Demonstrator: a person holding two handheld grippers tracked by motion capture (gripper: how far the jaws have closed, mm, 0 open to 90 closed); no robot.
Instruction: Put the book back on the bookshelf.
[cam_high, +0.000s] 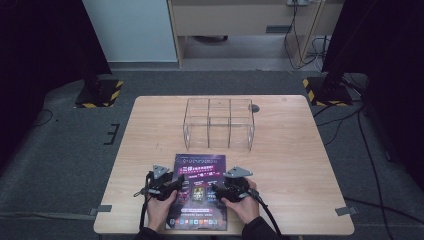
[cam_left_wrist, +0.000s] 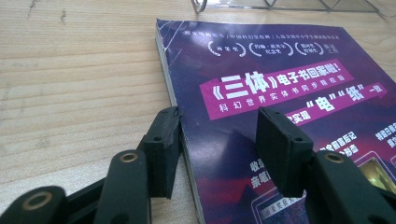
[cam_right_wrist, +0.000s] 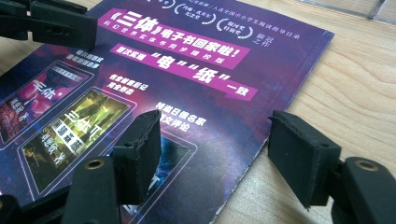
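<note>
A purple magazine (cam_high: 199, 190) with white and pink print lies flat at the table's near edge. My left gripper (cam_high: 177, 186) rests low at its left side. In the left gripper view the jaws (cam_left_wrist: 219, 116) stand apart across the magazine's (cam_left_wrist: 280, 70) left edge, one pad beside the edge and the other over the cover. My right gripper (cam_high: 216, 190) sits at the right side. Its jaws (cam_right_wrist: 215, 120) stand open astride the magazine's (cam_right_wrist: 187, 60) right edge, one over the cover, one over bare wood. The left gripper (cam_right_wrist: 51, 23) also shows far off in the right gripper view.
A clear acrylic organizer (cam_high: 219, 123) with several compartments stands at the middle back of the wooden table (cam_high: 300, 165), just beyond the magazine. Its rim (cam_left_wrist: 280, 4) shows at the top of the left gripper view. Dark stands and cables line the floor behind.
</note>
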